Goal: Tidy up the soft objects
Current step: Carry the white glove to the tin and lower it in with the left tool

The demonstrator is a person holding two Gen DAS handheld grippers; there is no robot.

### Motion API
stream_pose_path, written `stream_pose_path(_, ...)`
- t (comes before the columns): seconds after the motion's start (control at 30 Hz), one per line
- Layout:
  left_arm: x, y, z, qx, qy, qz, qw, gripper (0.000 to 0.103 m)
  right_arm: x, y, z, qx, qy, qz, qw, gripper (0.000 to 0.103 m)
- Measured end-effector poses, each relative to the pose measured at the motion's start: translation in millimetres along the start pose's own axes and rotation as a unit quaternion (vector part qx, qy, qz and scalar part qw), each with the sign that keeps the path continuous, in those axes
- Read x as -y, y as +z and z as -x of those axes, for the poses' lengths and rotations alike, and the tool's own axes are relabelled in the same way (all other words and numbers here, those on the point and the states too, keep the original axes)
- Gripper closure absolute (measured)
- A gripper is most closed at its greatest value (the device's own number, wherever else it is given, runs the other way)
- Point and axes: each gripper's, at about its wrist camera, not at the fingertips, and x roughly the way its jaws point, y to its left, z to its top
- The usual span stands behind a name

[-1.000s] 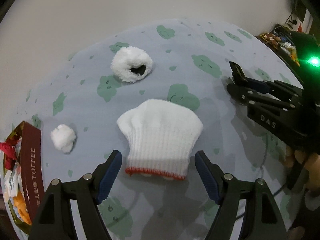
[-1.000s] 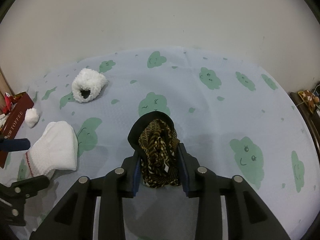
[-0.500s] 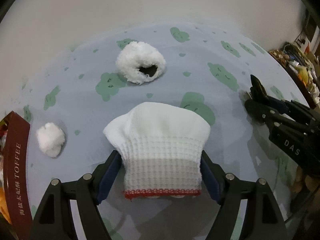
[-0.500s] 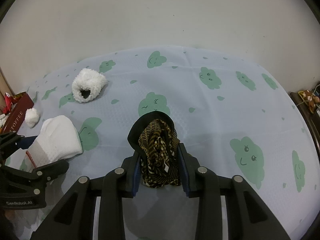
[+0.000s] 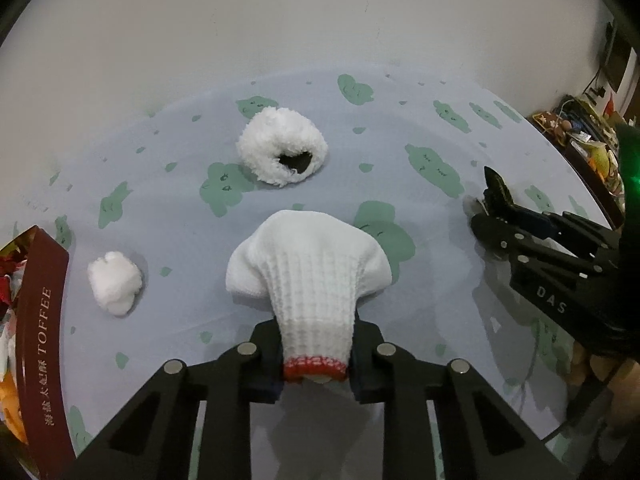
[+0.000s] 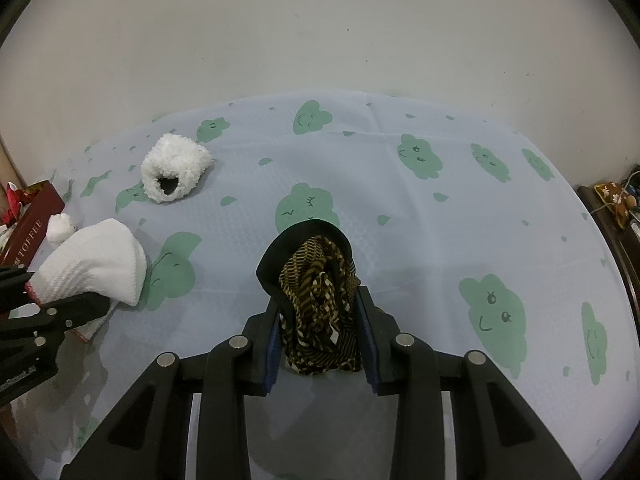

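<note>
left gripper (image 5: 316,360) jaws closing on the cuff of the white knit glove (image 5: 310,276), bunching it for a lift off the tabletop (image 6: 420,240). right gripper (image 6: 320,332) is clamped on a brown patterned cloth (image 6: 318,316), probably headed for the toffee box (image 5: 38,320)

A home: cloud-print tablecloth (image 6: 400,208), cluttered side cabinet (image 5: 580,136)

Toffee box (image 5: 38,320) cut off at left edge, its contents indistinct; far-right clutter (image 5: 580,136) unreadable.
</note>
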Motion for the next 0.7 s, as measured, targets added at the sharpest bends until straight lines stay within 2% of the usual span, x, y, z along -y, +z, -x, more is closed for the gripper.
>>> stream_pose_path(0.2,-2.0,-0.6,17.3,0.010,-0.015,0.004,0.9998,0.080,-0.5,-0.6,0.0,0.000,-0.002,0.001,1.000,0.070)
stream_pose_path(0.37,-14.8,0.6,46.1,0.033,-0.012,0.014,0.9993,0.080,-0.6,-0.8,-0.2,0.000,-0.002,0.002,1.000,0.070)
stream_pose_path(0.7,-69.8,-1.6,99.4,0.066,0.031,0.058,0.9957,0.080,-1.1,-1.6,-0.6,0.000,-0.004,0.004,1.000,0.070)
